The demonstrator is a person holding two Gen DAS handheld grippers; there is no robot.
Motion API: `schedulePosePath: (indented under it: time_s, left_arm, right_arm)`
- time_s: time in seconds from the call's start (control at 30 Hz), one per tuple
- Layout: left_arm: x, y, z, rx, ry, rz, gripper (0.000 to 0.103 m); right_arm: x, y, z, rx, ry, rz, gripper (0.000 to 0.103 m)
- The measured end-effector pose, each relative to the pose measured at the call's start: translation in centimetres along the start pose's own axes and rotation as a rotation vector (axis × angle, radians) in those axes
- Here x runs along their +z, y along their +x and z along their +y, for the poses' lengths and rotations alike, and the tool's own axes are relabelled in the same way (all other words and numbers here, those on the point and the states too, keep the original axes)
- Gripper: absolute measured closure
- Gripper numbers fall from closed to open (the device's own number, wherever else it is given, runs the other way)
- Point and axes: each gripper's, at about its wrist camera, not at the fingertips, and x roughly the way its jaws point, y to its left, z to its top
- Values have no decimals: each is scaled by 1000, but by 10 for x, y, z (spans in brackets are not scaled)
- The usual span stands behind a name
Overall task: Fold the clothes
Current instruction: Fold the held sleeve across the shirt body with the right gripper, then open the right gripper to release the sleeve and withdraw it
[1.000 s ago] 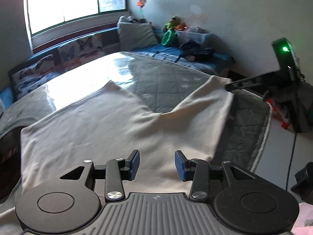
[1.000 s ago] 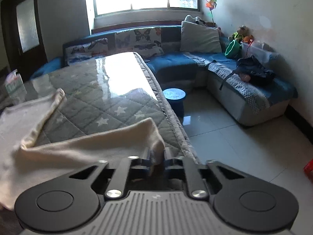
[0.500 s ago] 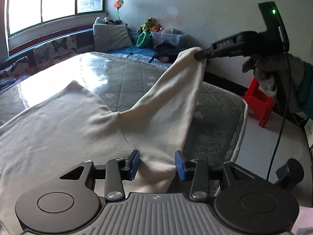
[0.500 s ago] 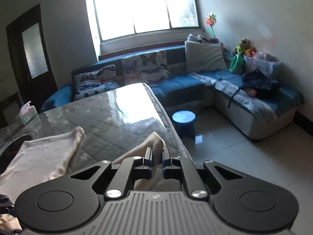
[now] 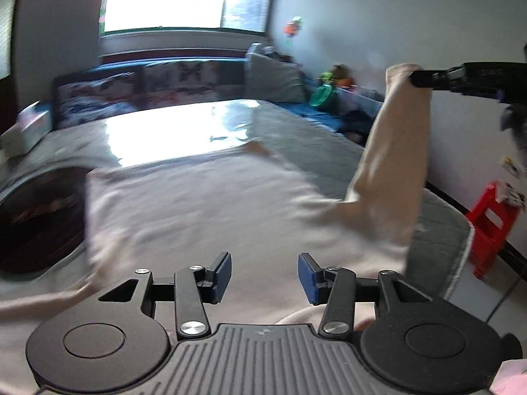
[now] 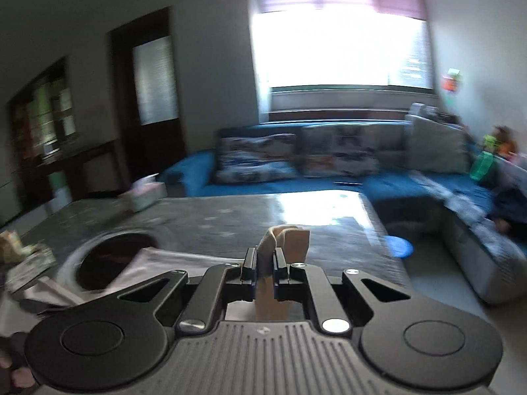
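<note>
Right tongs (image 6: 264, 267) clamped on blurred cream garment's (image 5: 204, 217) sleeve tip; left tongs (image 5: 263, 275) opening, empty, above it.

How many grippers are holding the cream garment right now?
1. The right gripper is clamped on a lifted end of the cream garment. The left gripper hovers above the cloth, jaws opening, nothing between them. The rest lies on the table.

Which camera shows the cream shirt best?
The left wrist camera: the shirt lies spread on the table, one sleeve lifted by the right gripper. The right wrist camera shows only the sleeve end pinched between its fingers.
</note>
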Motion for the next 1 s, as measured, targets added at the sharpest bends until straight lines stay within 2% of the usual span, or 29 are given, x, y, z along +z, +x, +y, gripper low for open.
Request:
schedulePosePath:
  time_s: [0.23,0.47,0.6,0.7,0.83,1.0]
  left_arm:
    - [-20,-21,29,57,-89,-5,52]
    - [-28,-27,41,81,-133,-3,50]
    - [-30,-27,45,94,-145,-1,48]
    - [-30,-26,46,98,-143,4,48]
    - [-27,-28,49,107,-135,4,48]
    - [-23,-34,51,123,-134,-19,50]
  right_arm:
    - [0,50,78,237,-97,101,95]
    - [-33,92,144,397,-176,251,95]
    - [-52,106,155,430,-180,302,94]
    - [-61,106,155,457,-183,326,82]
    - [-65,95,141,455,-178,342,82]
    - [-72,76,99,366,-164,362,82]
